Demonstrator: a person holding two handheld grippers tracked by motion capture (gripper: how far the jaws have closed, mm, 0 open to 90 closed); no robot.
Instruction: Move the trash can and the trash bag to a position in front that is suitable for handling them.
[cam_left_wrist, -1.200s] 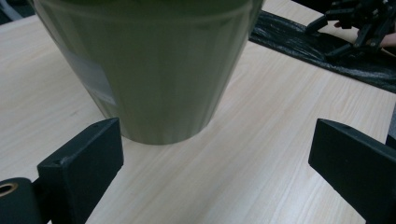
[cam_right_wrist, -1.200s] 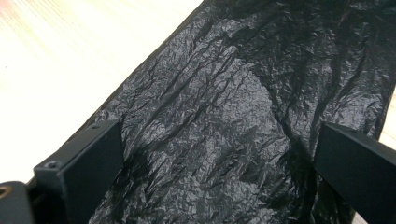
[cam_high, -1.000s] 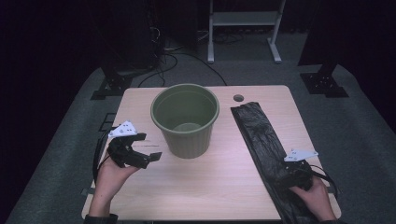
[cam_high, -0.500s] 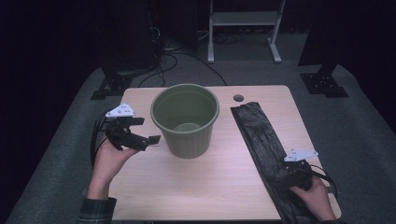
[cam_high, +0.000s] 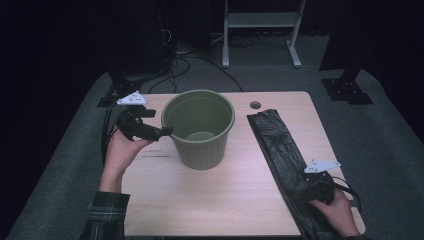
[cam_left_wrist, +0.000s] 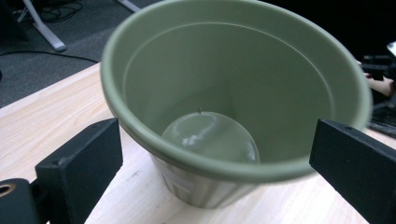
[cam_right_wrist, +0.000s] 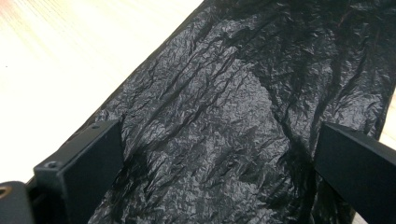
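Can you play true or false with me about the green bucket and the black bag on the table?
1. The green bucket stands upright. True.
2. The bucket is full of rubbish. False: it is empty, and its bare bottom shows.
3. The black bag lies flat on the table. True.
4. The left gripper is clamped shut. False: its jaws stand wide apart, at the bucket's rim.
5. The right gripper is over the bag, jaws open. True.

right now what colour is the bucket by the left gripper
Dull olive green bucket, inside and out; it shows best in the left gripper view.
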